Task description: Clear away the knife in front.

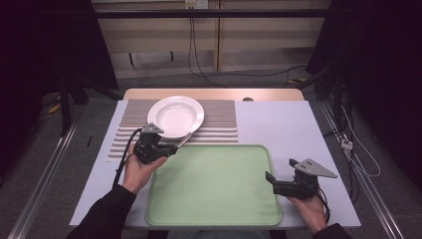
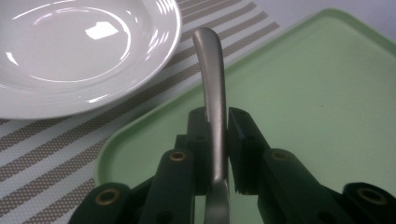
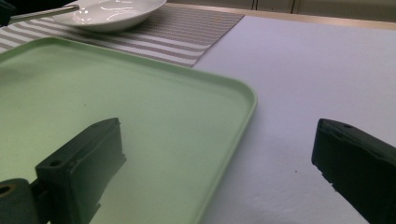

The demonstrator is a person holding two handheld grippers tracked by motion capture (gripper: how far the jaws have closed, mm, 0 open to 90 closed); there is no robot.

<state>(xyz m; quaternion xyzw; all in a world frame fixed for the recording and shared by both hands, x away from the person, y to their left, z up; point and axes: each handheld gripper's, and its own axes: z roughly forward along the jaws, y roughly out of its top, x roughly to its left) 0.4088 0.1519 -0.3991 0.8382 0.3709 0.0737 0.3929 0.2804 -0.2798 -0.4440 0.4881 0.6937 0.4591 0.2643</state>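
My left gripper [image 1: 171, 146] is shut on the handle of a metal utensil [image 1: 184, 140], which points up and right over the near left corner of a pale green tray [image 1: 214, 184]. In the left gripper view the grey handle [image 2: 212, 84] rises between the jaws, and its working end is hidden below them. An empty white plate [image 1: 175, 115] lies just beyond on a striped placemat [image 1: 219, 119]. Off the tray's right edge my right gripper [image 1: 280, 169] is open with nothing in it, its jaws [image 3: 219, 140] wide apart over the tray's rim [image 3: 252, 100] and the table.
The white table top [image 1: 278, 124] stretches bare to the right of the placemat and tray. The plate [image 3: 107, 11] and the utensil's handle [image 3: 42, 14] appear far off in the right gripper view. Cables run across the floor beyond the table.
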